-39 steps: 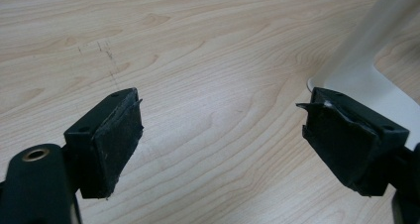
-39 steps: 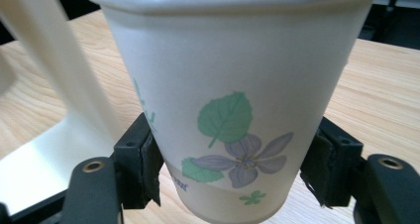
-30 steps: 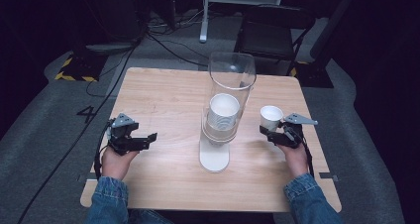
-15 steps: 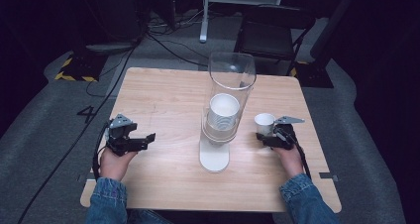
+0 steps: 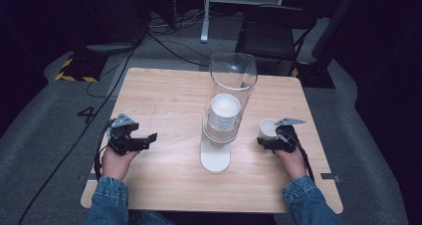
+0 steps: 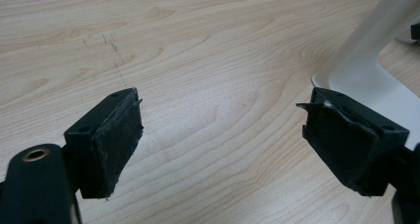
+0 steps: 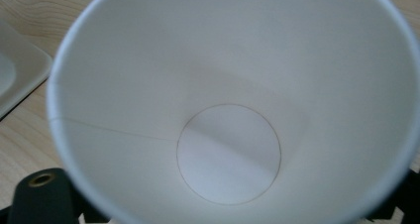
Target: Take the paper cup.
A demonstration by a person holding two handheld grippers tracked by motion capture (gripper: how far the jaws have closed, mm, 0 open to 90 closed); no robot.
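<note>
A white paper cup (image 5: 267,128) stands upright on the wooden table (image 5: 164,95), right of the cup dispenser. My right gripper (image 5: 265,141) is just behind it, and its jaws have just been opening. In the right gripper view the cup's inside (image 7: 228,149) is close up and its near wall lies between the spread jaws and hides the pads, so the gripper (image 7: 223,206) reads as open. My left gripper (image 5: 148,139) rests low over the table at the left, wide open on bare wood (image 6: 220,135).
The dispenser is a clear tube (image 5: 233,80) holding a stack of white cups (image 5: 225,113) on a white base (image 5: 215,158), mid-table between my hands. Its base edge shows in both gripper views (image 6: 366,70) (image 7: 15,70). A dark chair (image 5: 273,33) and cables lie beyond the far edge.
My right hand has brought the paper cup slightly down and towards the dispenser, onto the table. The left hand has stayed where it was.
</note>
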